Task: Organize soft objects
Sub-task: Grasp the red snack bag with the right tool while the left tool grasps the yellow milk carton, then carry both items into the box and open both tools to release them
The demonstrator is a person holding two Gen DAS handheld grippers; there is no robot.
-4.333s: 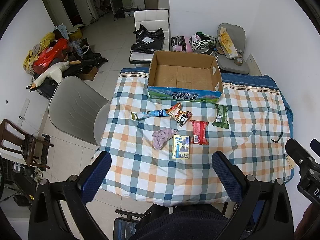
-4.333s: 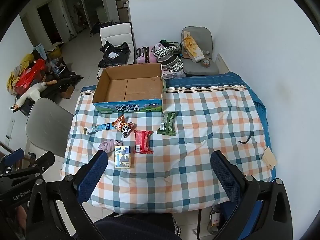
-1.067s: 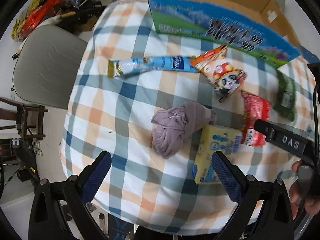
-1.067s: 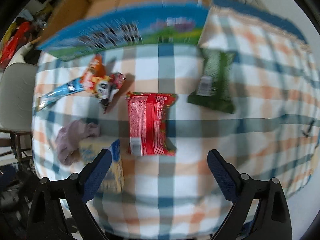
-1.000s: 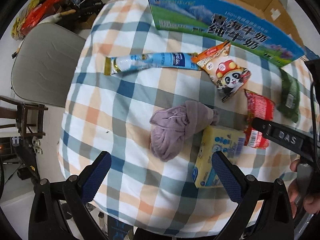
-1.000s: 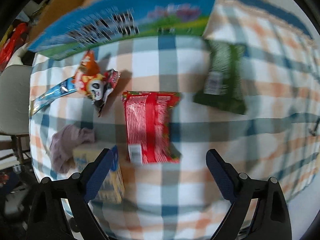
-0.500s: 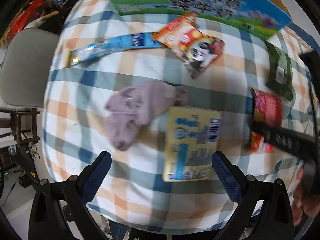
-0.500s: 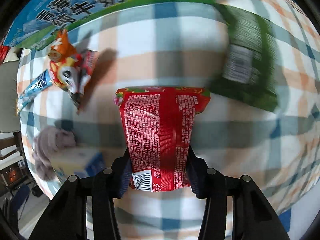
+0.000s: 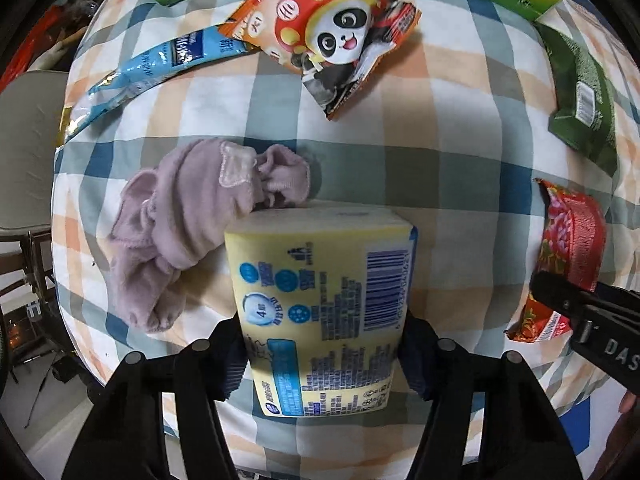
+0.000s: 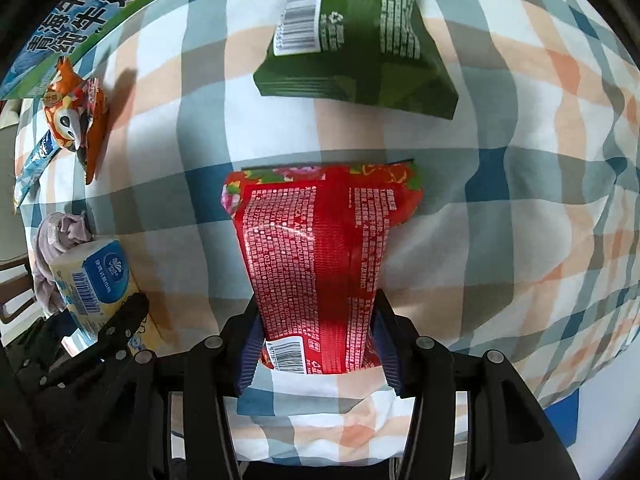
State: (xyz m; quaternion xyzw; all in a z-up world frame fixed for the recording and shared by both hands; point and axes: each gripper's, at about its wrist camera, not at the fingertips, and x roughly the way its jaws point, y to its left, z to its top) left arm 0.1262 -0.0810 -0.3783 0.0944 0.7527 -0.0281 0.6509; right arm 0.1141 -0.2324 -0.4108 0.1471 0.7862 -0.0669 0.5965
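Tissue pack (image 9: 320,312) sits between closing left tool (image 9: 324,354) jaws.

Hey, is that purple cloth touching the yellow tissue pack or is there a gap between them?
Touching. In the left wrist view the purple cloth lies against the yellow tissue pack at its upper left corner and side, with no tablecloth showing between them there.
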